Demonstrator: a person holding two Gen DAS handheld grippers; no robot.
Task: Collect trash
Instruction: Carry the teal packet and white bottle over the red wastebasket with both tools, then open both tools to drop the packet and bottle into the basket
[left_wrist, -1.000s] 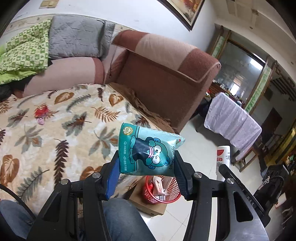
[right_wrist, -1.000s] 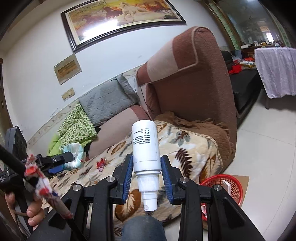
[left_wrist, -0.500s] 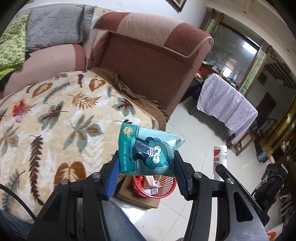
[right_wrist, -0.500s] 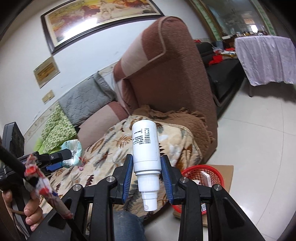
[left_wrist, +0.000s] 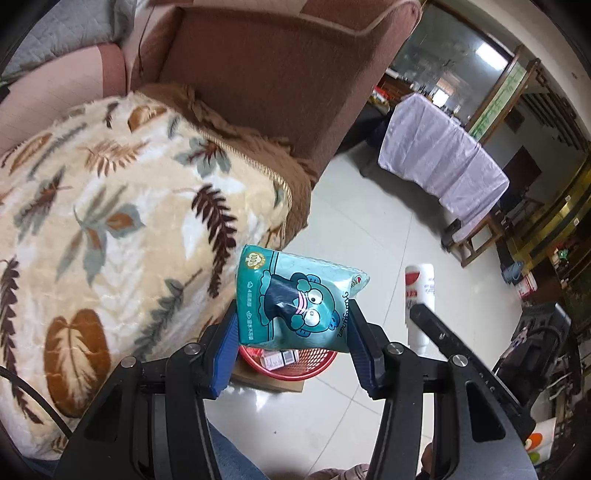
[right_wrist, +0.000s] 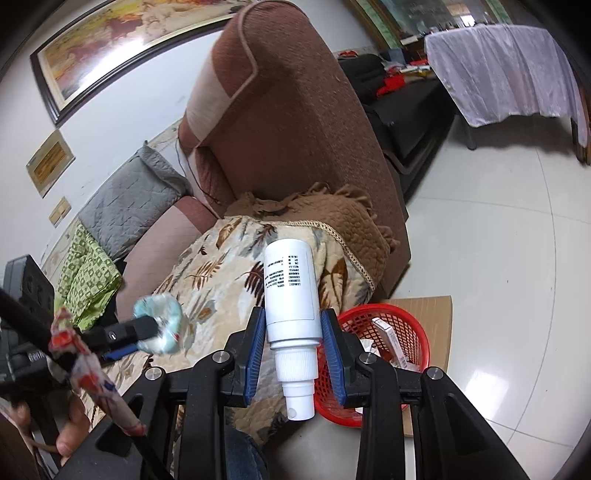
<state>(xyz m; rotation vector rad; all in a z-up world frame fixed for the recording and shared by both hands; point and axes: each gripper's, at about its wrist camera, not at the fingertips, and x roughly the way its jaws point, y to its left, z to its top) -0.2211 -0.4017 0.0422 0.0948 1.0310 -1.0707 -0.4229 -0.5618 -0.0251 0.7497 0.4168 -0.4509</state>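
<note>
Over the last second both views have swung away from the sofa cushions and down toward the floor, so the red basket (right_wrist: 373, 363) now sits much closer beneath the tools than it did.

The left gripper (left_wrist: 293, 332) is clamped on a teal snack packet (left_wrist: 295, 299), its blue pads pressing the packet's two sides, just as before. In the left view the packet hangs directly in front of the basket (left_wrist: 291, 363), which shows below its lower edge on a piece of cardboard (left_wrist: 273, 384) on the tiled floor. The leaf-print blanket (left_wrist: 110, 221) has slid off to the left of the frame.

The right gripper (right_wrist: 293, 349) is closed on a white spray bottle (right_wrist: 291, 295), nozzle pointing back toward the camera, with the basket just to the right of it and already holding a couple of small boxes.

My reading is that both pieces of trash are being carried to the basket together and the drop is close. The packet looks the better lined up of the two; the bottle probably needs a further shift to the right before release (it could roll off across the tile if it misses the rim).
</note>
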